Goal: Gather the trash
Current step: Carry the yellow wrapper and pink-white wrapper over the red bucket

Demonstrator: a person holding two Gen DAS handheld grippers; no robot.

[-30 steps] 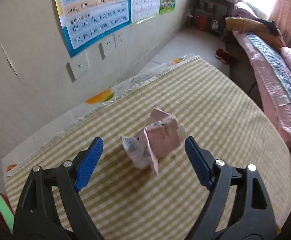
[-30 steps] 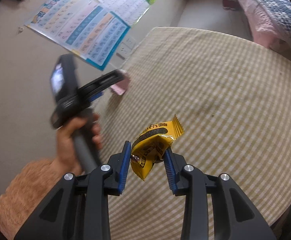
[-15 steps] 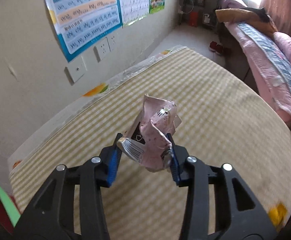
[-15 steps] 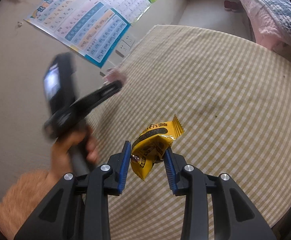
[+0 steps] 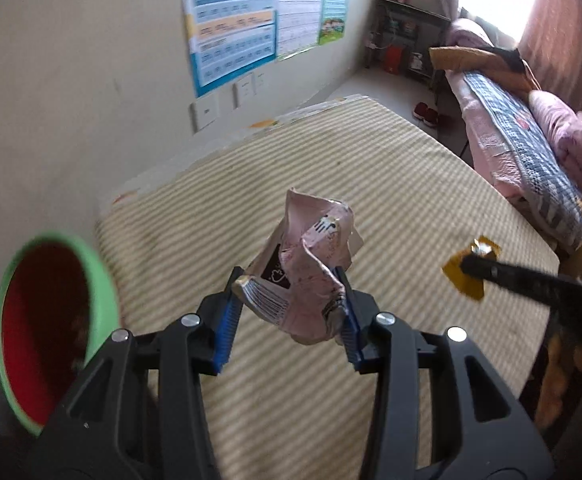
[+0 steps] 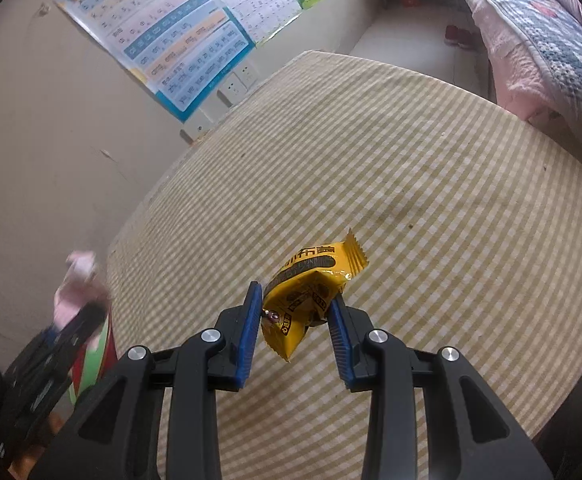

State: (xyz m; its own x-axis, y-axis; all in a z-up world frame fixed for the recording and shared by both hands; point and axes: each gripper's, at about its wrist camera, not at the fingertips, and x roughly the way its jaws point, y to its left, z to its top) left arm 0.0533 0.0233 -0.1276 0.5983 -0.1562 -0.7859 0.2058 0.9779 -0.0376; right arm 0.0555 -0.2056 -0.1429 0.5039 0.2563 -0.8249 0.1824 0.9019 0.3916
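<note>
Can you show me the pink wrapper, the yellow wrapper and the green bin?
Crumpled pink wrapper (image 5: 311,264), left wrist view, its middle.
Yellow snack wrapper (image 6: 311,292), right wrist view, its printed front.
Green-rimmed red bin (image 5: 105,280), left wrist view, its rim.

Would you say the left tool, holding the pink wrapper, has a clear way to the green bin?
Probably yes: the left tool grips the pink wrapper, and the green bin gapes open beside it, nothing between.

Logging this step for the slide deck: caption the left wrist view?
Left gripper shut on a crumpled pink wrapper above the checked tablecloth, green-rimmed bin at left.
</note>
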